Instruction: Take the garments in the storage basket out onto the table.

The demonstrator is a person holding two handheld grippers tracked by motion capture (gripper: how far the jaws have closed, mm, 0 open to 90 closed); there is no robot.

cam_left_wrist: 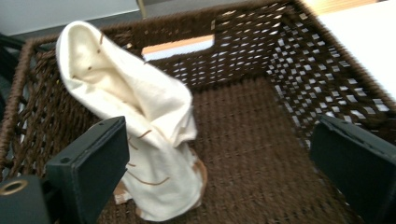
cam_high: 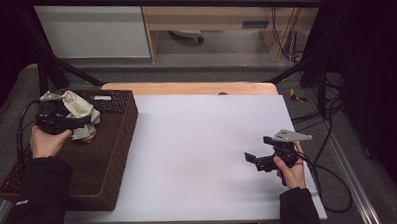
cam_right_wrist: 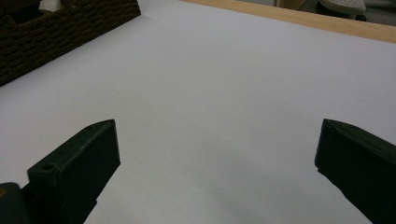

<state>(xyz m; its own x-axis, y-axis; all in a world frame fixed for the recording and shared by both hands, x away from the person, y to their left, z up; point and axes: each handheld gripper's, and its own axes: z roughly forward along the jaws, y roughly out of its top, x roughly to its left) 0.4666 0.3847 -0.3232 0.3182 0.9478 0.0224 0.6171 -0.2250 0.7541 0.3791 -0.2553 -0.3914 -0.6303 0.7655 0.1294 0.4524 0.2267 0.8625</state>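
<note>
A cream cloth (cam_left_wrist: 140, 135) with thin brown marks stands crumpled inside a dark brown wicker basket (cam_left_wrist: 261, 140). In the high view the cloth (cam_high: 80, 113) is at about 9 o'clock from the centre of the table, in the far part of the basket (cam_high: 113, 160), which sits on the left edge of the white table (cam_high: 203, 157).

The left gripper (cam_left_wrist: 219, 154) is over the basket, and its jaws are wide apart. In the left gripper view the cloth is just beside the left jaw, and partly behind it; I cannot tell if it touches the jaw. The right jaw is well apart from the cloth. In the high view the left gripper (cam_high: 64, 119) is next to the cloth, with the left hand (cam_high: 46, 141) behind it.

The right gripper (cam_high: 255, 160) is at about 4 o'clock on the table, well apart from the basket, held by the right hand (cam_high: 291, 170). In the right gripper view its jaws are wide apart, with nothing between them, above the bare white surface (cam_right_wrist: 210, 93). A corner of the basket (cam_right_wrist: 56, 42) is at 10 o'clock in this view.
</note>
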